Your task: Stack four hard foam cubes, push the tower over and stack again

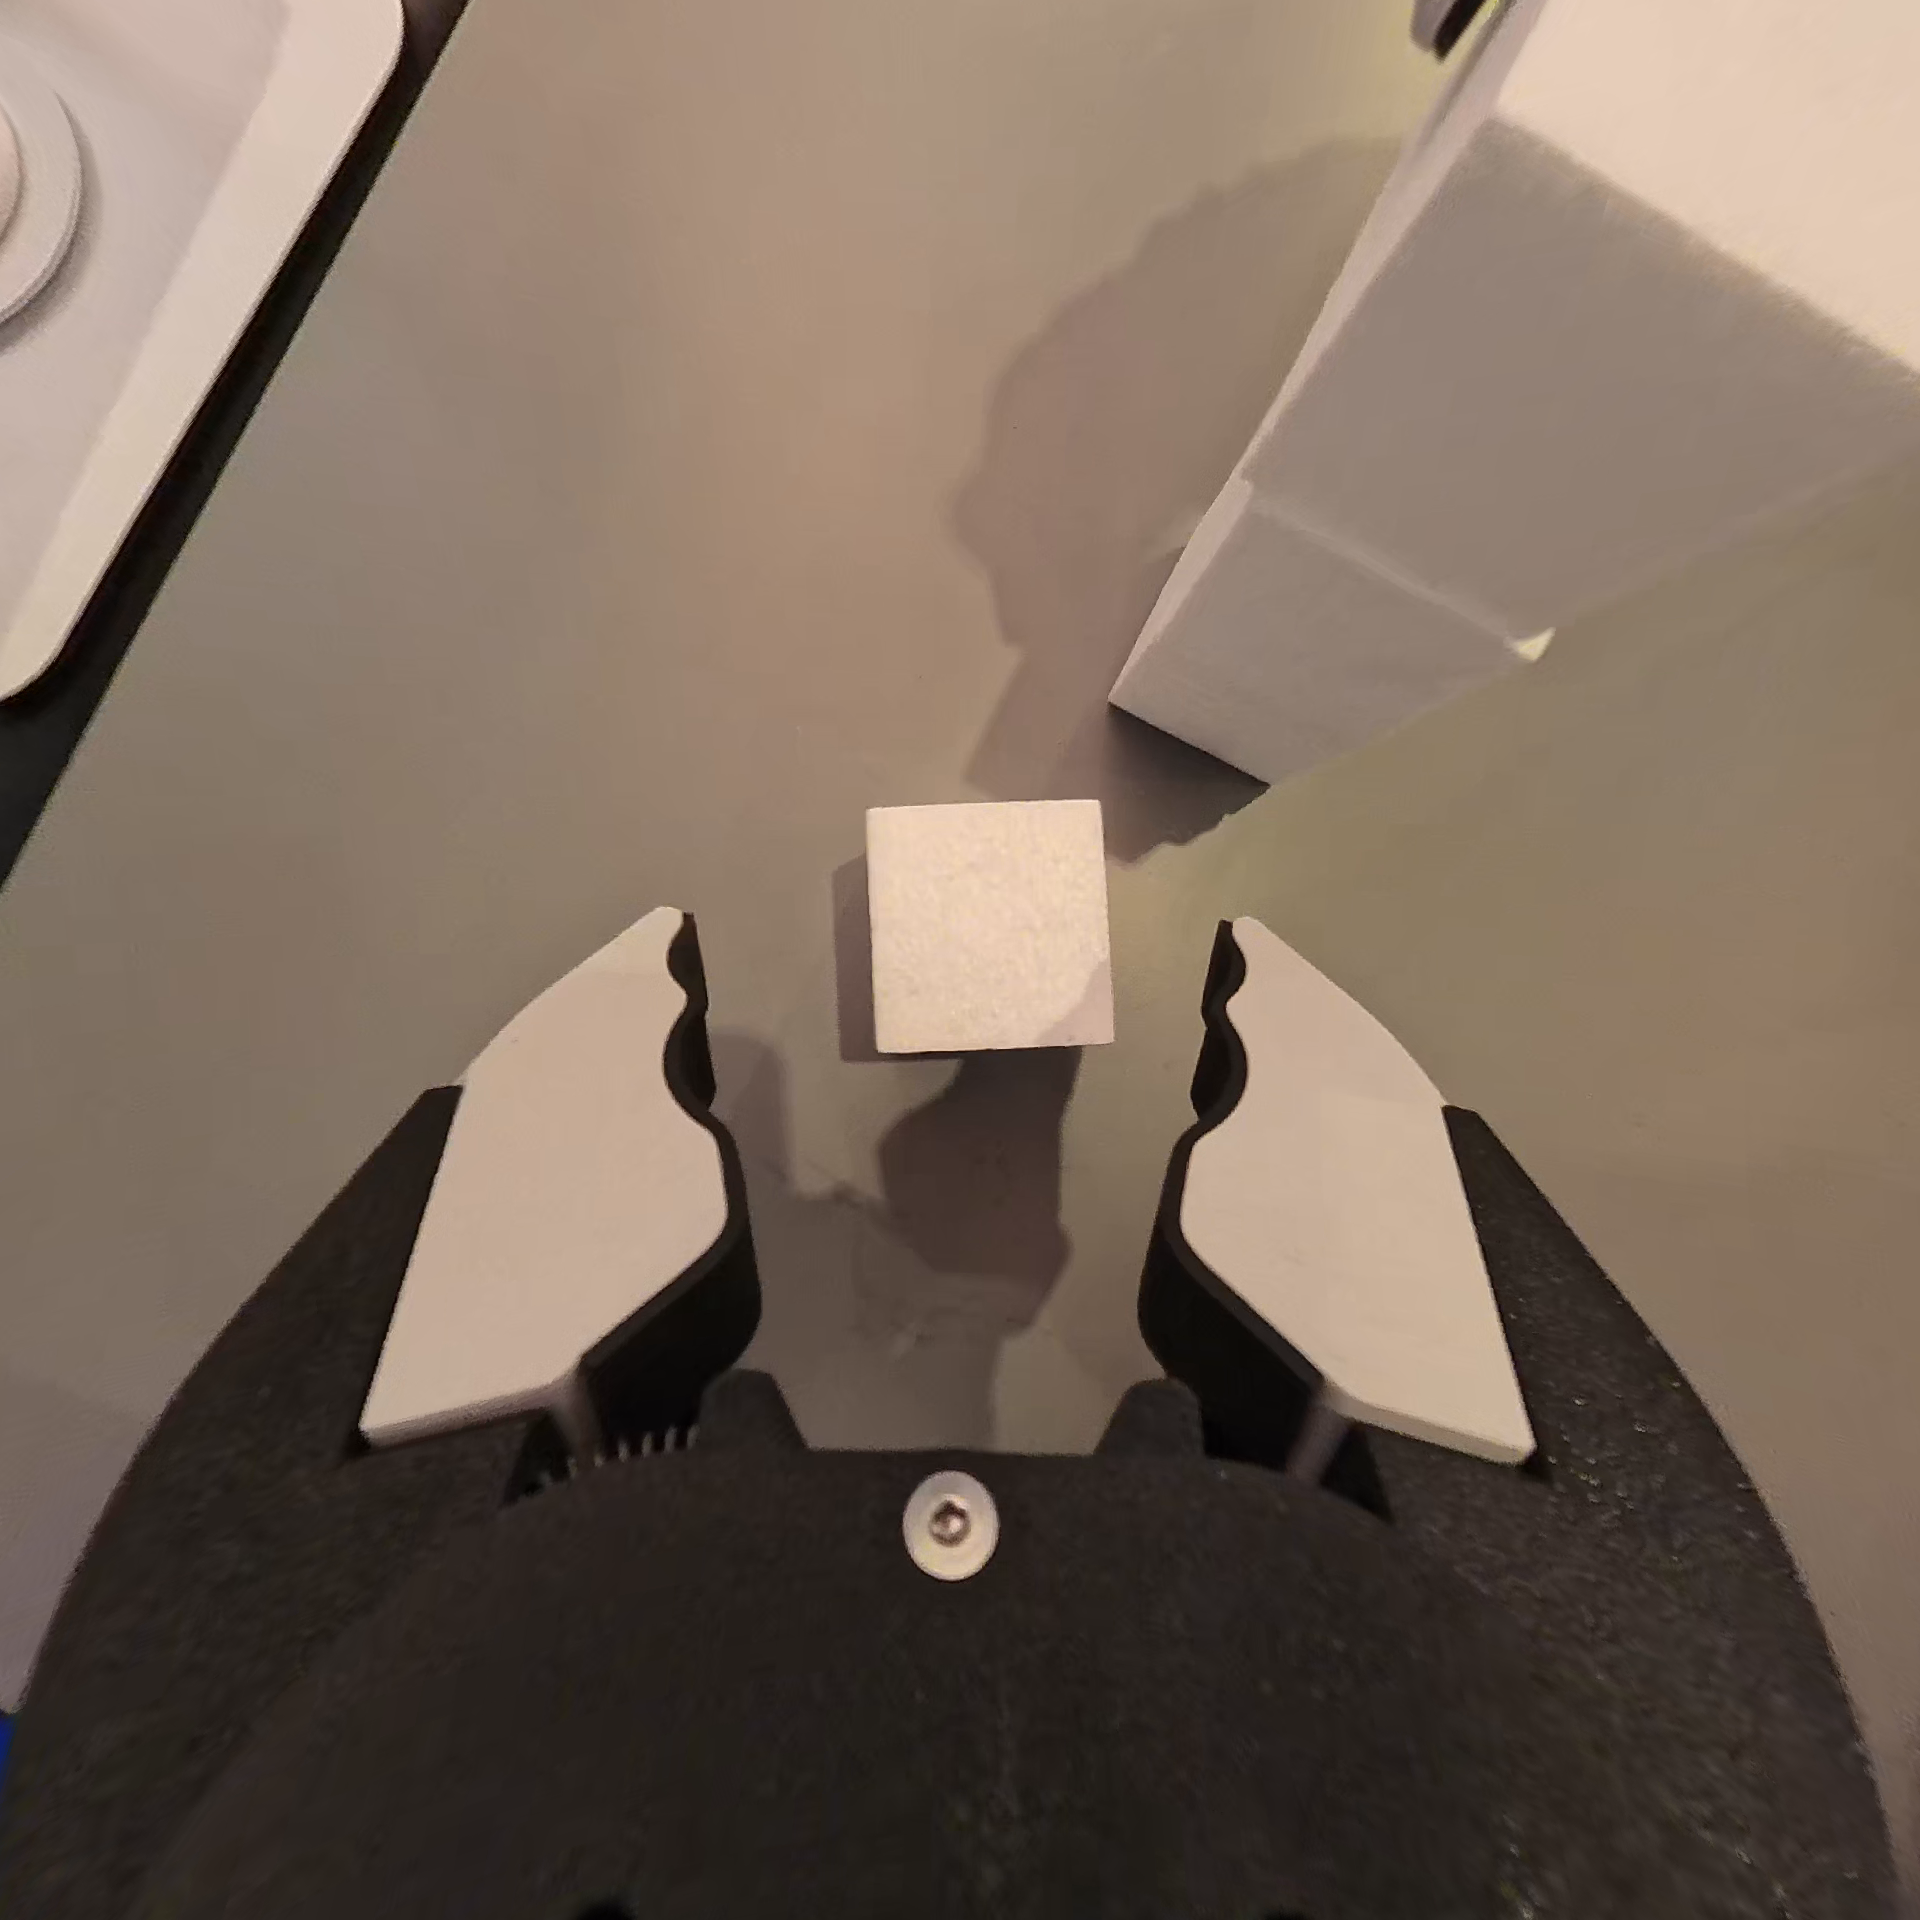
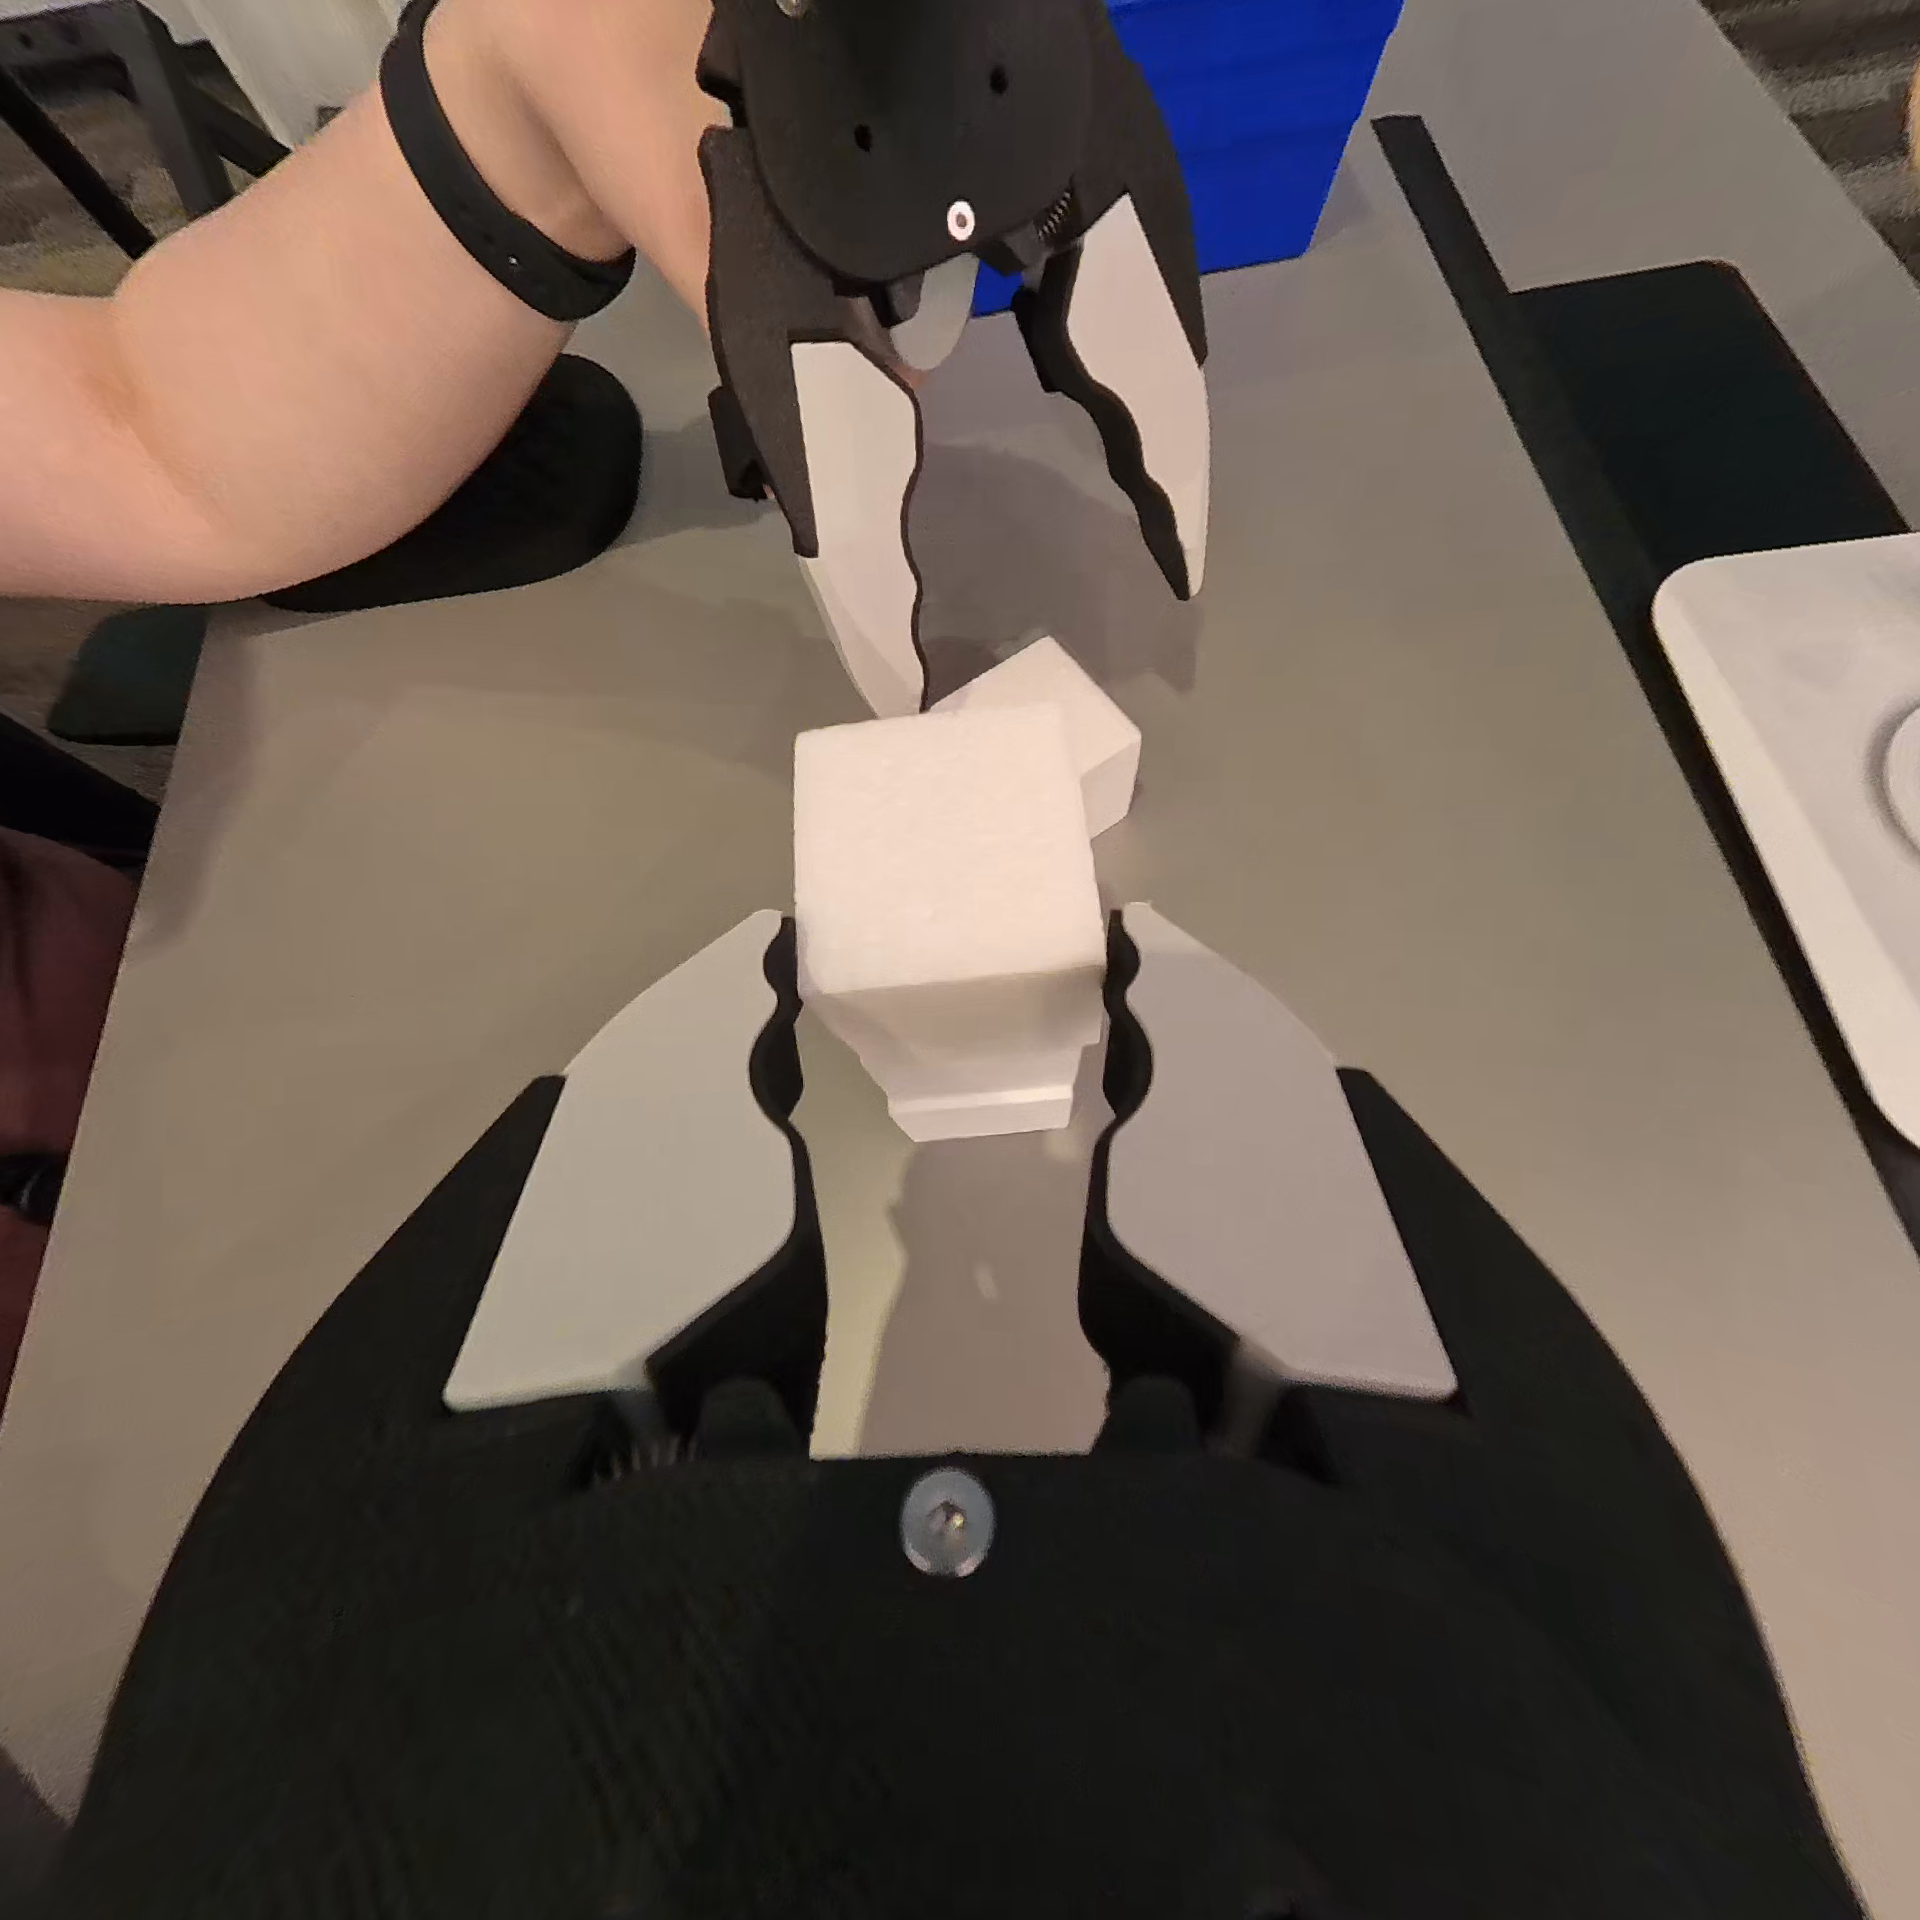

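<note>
A tower of three white foam cubes (image 2: 948, 852) stands on the grey table (image 2: 416, 831). My right gripper (image 2: 951, 930) is shut on its top cube, with a pad touching each side. The tower also shows at the right of the left wrist view (image 1: 1340, 499). A fourth white cube (image 1: 987, 925) lies alone on the table just behind the tower (image 2: 1081, 717). My left gripper (image 1: 956, 925) hangs open above this cube, fingers to either side and apart from it. It also shows in the right wrist view (image 2: 1049, 649), pointing down.
A white tray (image 1: 156, 260) sits at the table's edge, at the right in the right wrist view (image 2: 1787, 779). A blue bin (image 2: 1247, 125) stands at the far end. A person's forearm with a black wristband (image 2: 312, 364) reaches in from the left.
</note>
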`<state>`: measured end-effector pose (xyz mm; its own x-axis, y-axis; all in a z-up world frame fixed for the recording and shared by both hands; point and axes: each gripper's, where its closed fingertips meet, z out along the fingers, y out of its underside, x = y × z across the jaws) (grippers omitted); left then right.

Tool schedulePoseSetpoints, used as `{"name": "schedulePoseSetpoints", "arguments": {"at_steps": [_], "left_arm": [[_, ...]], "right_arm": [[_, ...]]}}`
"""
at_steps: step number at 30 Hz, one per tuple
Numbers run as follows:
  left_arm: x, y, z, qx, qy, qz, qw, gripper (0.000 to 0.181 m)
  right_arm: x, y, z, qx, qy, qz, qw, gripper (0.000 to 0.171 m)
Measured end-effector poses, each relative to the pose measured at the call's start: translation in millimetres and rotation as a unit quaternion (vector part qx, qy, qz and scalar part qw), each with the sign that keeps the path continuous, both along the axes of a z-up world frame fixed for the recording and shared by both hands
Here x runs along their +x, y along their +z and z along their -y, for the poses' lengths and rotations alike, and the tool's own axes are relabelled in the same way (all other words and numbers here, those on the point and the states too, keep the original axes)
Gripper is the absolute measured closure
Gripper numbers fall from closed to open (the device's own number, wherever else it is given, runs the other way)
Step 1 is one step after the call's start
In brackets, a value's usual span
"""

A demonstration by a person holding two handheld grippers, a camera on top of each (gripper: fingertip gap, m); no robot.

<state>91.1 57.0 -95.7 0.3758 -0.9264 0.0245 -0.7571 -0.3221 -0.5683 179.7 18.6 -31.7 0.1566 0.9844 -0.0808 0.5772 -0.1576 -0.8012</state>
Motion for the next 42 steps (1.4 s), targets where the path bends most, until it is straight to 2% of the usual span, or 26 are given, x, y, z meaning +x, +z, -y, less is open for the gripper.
{"name": "schedulePoseSetpoints", "arguments": {"at_steps": [5,10,12,14,17,20,25,28,31,37,42], "left_arm": [[1,-12,3,-0.010,0.000,-0.022,1.000,0.090],[-1,-32,2,-0.015,0.005,-0.058,0.998,0.093],[-1,-38,2,-0.016,0.001,-0.068,0.998,0.103],[0,-41,2,-0.015,-0.006,-0.075,0.997,0.125],[-2,-36,-2,-0.009,-0.001,-0.068,0.998,0.126],[-10,-9,-10,0.025,0.014,-0.042,0.999,0.126],[3,78,3,0.088,-0.004,0.088,0.992,0.126],[16,113,8,0.114,-0.034,0.108,0.987,0.126],[38,138,22,0.084,-0.075,0.102,0.988,0.126],[75,133,43,0.062,-0.183,-0.006,0.981,0.126],[84,118,40,0.041,-0.198,-0.055,0.978,0.126]], "right_arm": [[-1,1,2,-0.001,0.009,-0.018,1.000,0.108],[15,20,6,0.026,0.007,-0.051,0.998,0.103],[27,26,8,0.027,0.003,-0.063,0.998,0.103],[40,32,9,0.032,-0.001,-0.073,0.997,0.104],[62,44,8,0.045,-0.016,-0.085,0.995,0.104],[85,68,10,0.067,-0.031,-0.125,0.989,0.104],[129,90,3,0.061,-0.076,-0.190,0.977,0.107],[145,100,1,0.056,-0.098,-0.213,0.971,0.110],[152,108,5,0.073,-0.093,-0.223,0.968,0.111],[164,109,0,0.071,-0.105,-0.235,0.964,0.111],[167,112,2,0.072,-0.103,-0.246,0.961,0.112]]}}
